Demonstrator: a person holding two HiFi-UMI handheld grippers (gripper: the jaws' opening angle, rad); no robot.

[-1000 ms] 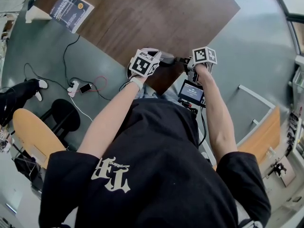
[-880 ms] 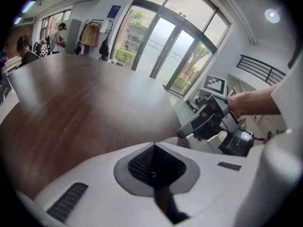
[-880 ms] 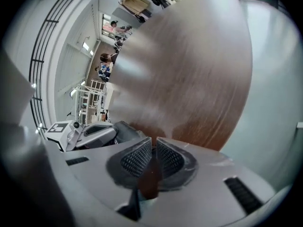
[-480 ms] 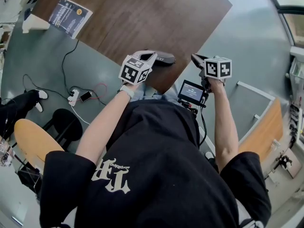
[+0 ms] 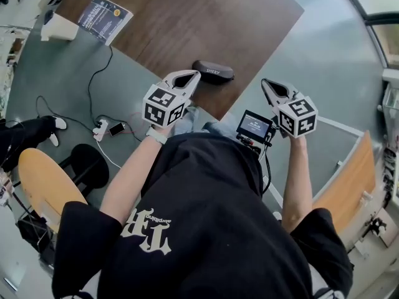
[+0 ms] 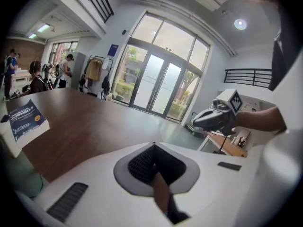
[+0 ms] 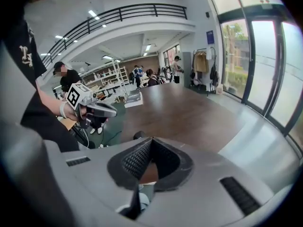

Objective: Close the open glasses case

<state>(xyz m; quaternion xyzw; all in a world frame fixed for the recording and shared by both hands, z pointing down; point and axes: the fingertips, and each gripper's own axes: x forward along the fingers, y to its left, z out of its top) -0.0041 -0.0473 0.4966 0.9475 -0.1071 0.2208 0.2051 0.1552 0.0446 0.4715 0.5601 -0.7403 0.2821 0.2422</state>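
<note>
The brown bench [image 5: 206, 17] carries the case [image 5: 213, 71] at its near corner. It is dark and oblong, lies flat, and its lid looks shut, so the closing seems done. The left gripper [image 5: 194, 74] hangs just beside it and the right gripper [image 5: 265, 82] hangs off the bench edge, both with jaws together and empty.

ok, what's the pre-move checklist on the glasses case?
1. Glasses case lid down: ok, it looks closed in the head view.
2. Case resting on the table: ok, but it sits near the corner edge.
3. Left gripper empty: ok, jaws together with nothing between them.
4. Right gripper empty: ok, jaws together, held off past the table edge.
5. Left gripper clear of the case: cannot tell, its tip sits close to the case's end in the head view.
6. Lid fully seated: cannot tell, the seam is too small to read.
</note>
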